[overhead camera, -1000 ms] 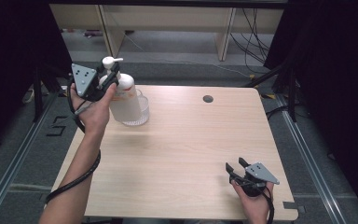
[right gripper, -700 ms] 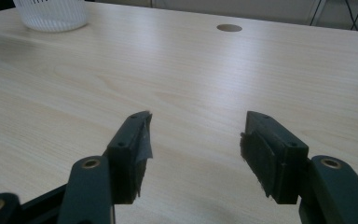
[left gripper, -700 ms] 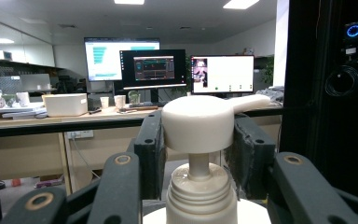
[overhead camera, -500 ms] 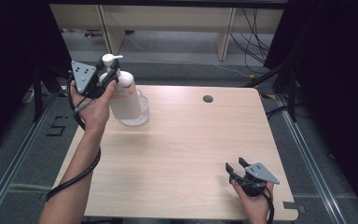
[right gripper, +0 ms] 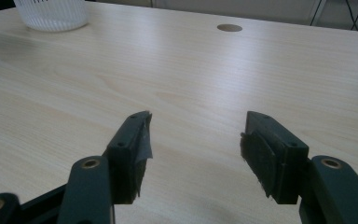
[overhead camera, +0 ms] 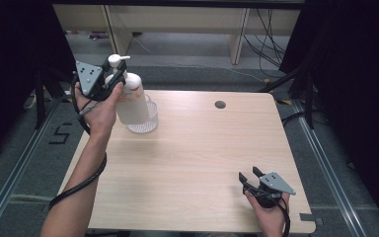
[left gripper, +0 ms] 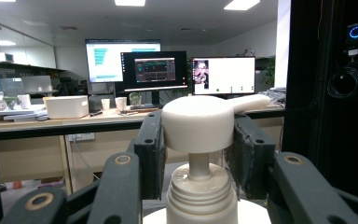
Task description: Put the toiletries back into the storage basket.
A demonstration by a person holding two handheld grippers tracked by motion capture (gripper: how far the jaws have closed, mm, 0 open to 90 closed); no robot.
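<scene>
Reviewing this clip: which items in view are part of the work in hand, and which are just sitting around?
In use:
- white plastic pump bottle, its pump head between the left gripper's jaws
- clear ribbed plastic cup, under the bottle

Idle:
- right gripper, open, by the light wooden table's near edge
- round cable hole in the tabletop

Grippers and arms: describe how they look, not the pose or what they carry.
Both the left gripper and right gripper are black, each with two blocky jaws, brass-coloured pivot pins and a grey three-cornered plate with dark dots on top. A black cable trails from each. The forearms are bare, with no sleeves showing.
</scene>
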